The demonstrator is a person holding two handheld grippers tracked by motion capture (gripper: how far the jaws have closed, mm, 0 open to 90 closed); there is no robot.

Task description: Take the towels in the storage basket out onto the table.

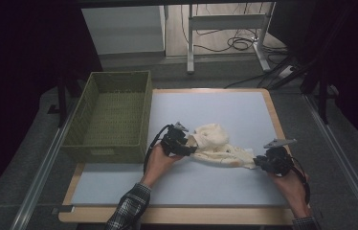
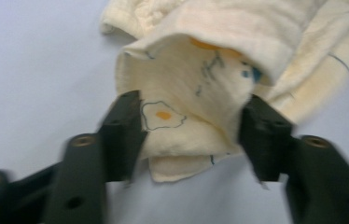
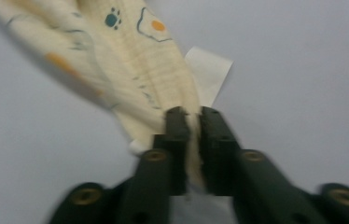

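A cream cloth printed with fried eggs and paw marks lies crumpled mid-table, stretched from left to right. My left gripper is at its left end. In the left gripper view the jaws stand apart, and a folded end of the cloth lies loose between them at the left gripper. My right gripper is at the cloth's right end. In the right gripper view the right gripper has its jaws nearly together and pinches an edge of the cloth. A white tag sticks out beside it.
A green woven basket stands at the table's left edge, with nothing visible inside. The pale blue mat covers the wooden table top. Beyond the far edge are desk legs and cables on the floor.
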